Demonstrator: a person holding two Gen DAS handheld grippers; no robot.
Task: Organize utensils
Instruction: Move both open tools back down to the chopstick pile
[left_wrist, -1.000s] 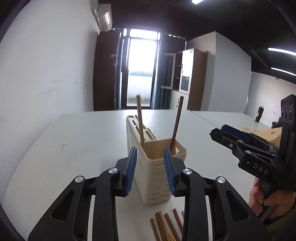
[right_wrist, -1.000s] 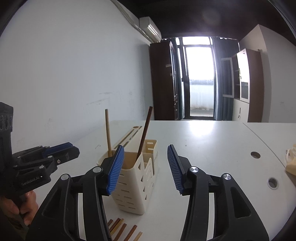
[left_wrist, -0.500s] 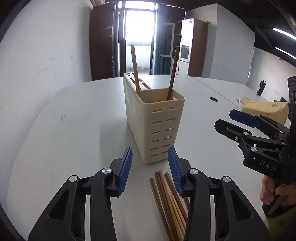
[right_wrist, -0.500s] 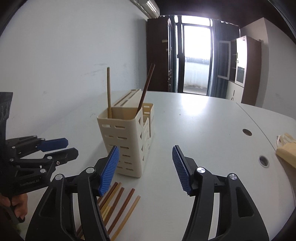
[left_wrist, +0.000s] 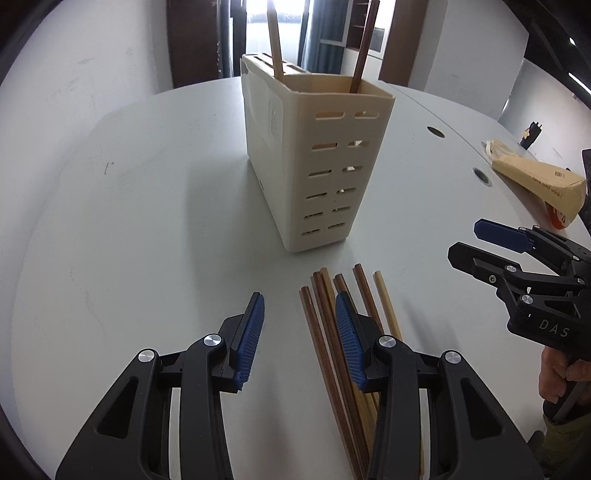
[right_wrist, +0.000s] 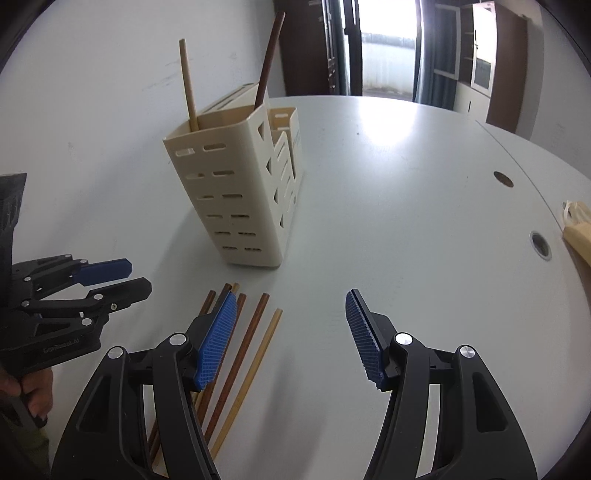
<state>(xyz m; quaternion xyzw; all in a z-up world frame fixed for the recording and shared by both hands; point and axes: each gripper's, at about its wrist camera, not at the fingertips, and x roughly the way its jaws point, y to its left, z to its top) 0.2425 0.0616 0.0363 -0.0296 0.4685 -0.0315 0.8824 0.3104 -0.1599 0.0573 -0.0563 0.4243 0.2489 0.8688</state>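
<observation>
Two black two-finger tongs with blue ribbed pads are seen angled down over a white tabletop (left_wrist: 110, 229). The left gripper (left_wrist: 299, 334) is held partly open and empty, a loose row of brown and tan wooden chopsticks (left_wrist: 325, 332) lying just beside and under its right pad. The right gripper (right_wrist: 291, 332) is spread wider, also empty, the chopsticks beside and under its left pad. Beyond both, a cream slotted plastic utensil holder (left_wrist: 325, 166) is stood upright, with two chopsticks leaning inside. A tan paper bag (left_wrist: 535, 181) is seen far right.
</observation>
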